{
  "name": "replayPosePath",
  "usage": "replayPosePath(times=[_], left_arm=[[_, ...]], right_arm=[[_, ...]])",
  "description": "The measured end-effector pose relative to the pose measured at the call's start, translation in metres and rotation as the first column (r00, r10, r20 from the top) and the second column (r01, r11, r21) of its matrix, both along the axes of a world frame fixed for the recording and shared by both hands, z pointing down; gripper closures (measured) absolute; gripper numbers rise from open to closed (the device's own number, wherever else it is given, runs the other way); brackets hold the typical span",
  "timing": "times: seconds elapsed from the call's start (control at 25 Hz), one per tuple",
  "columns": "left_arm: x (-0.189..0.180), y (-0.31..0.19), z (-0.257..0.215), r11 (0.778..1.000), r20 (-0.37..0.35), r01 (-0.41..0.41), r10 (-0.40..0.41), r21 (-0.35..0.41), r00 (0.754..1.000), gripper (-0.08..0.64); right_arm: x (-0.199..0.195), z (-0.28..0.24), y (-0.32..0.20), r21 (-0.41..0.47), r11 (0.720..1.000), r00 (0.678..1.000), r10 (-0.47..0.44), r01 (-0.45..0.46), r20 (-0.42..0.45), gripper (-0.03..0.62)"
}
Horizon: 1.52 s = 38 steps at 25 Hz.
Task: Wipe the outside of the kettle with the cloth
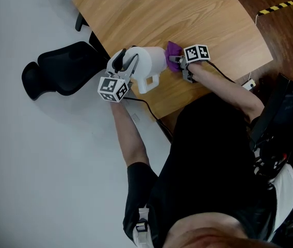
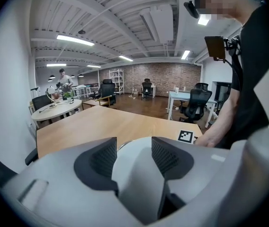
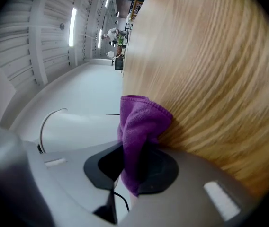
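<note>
A white kettle (image 1: 147, 65) stands near the front edge of the wooden table (image 1: 136, 14). My left gripper (image 1: 126, 66) holds it from the left; in the left gripper view the kettle's white body (image 2: 134, 178) fills the gap between the two dark pads (image 2: 101, 157), so the left gripper (image 2: 133, 152) is shut on it. My right gripper (image 1: 180, 62) is shut on a purple cloth (image 1: 173, 49), which lies against the kettle's right side. In the right gripper view the cloth (image 3: 141, 122) bunches out of that gripper (image 3: 134, 167), with the kettle (image 3: 77, 131) just to its left.
A black office chair (image 1: 59, 72) stands on the pale floor left of the table. A black cable (image 1: 144, 105) trails off the table's front edge. Yellow-black tape (image 1: 275, 7) marks the floor at top right. Further tables and chairs (image 2: 193, 105) stand in the room behind.
</note>
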<state>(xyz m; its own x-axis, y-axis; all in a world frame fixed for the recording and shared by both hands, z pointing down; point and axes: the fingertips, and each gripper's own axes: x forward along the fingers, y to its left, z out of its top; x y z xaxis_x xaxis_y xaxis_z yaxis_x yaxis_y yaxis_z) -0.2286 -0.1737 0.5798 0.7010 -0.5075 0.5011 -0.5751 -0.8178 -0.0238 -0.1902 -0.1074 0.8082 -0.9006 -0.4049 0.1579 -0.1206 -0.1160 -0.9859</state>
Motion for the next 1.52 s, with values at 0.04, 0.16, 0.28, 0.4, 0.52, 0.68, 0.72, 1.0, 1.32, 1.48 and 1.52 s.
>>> replayPosePath(times=[0.04, 0.16, 0.28, 0.4, 0.52, 0.68, 0.72, 1.0, 1.32, 1.48, 1.52], left_arm=[[-0.002, -0.003, 0.002, 0.999, 0.003, 0.032, -0.032, -0.002, 0.999, 0.347], [-0.009, -0.007, -0.002, 0.988, 0.029, 0.154, -0.154, -0.002, 0.988, 0.347], [-0.011, -0.007, -0.014, 0.963, 0.049, 0.269, -0.269, 0.006, 0.962, 0.347], [-0.013, -0.010, -0.014, 0.929, 0.070, 0.369, -0.367, -0.018, 0.928, 0.331], [-0.016, -0.017, -0.008, 0.892, 0.079, 0.446, -0.441, -0.067, 0.894, 0.325], [-0.014, -0.018, -0.001, 0.877, 0.126, 0.469, -0.456, -0.108, 0.881, 0.322], [-0.012, -0.017, 0.000, 0.881, 0.148, 0.461, -0.444, -0.111, 0.884, 0.322], [-0.004, -0.010, -0.001, 0.892, 0.162, 0.440, -0.422, -0.102, 0.892, 0.322], [0.001, 0.000, -0.005, 0.904, 0.153, 0.418, -0.402, -0.089, 0.903, 0.324], [0.008, 0.003, -0.007, 0.912, 0.140, 0.401, -0.387, -0.088, 0.911, 0.324], [0.010, 0.003, -0.009, 0.913, 0.136, 0.400, -0.387, -0.084, 0.912, 0.324]], right_arm=[[0.001, 0.000, 0.000, -0.008, 1.000, 1.000, 0.008, -0.008, 0.017, 0.538], [0.016, -0.027, -0.008, -0.003, 0.997, 0.990, 0.073, -0.073, 0.119, 0.537], [0.039, -0.099, -0.020, 0.041, 0.986, 0.945, 0.141, -0.160, 0.294, 0.538], [0.055, -0.155, -0.022, -0.001, 0.985, 0.935, 0.166, -0.175, 0.312, 0.537], [0.054, -0.193, -0.030, 0.104, 0.980, 0.941, 0.128, -0.168, 0.313, 0.538], [0.037, -0.213, -0.031, 0.160, 0.975, 0.931, 0.087, -0.152, 0.355, 0.538], [0.033, -0.204, -0.027, 0.076, 0.987, 0.931, 0.103, -0.138, 0.351, 0.538], [0.029, -0.181, -0.026, 0.032, 0.987, 0.918, 0.133, -0.156, 0.372, 0.537], [0.021, -0.125, -0.035, 0.061, 0.983, 0.931, 0.142, -0.172, 0.336, 0.537], [0.019, -0.065, -0.040, 0.027, 0.992, 0.970, 0.117, -0.126, 0.211, 0.537], [0.018, -0.050, -0.043, 0.017, 0.994, 0.979, 0.106, -0.111, 0.176, 0.537]])
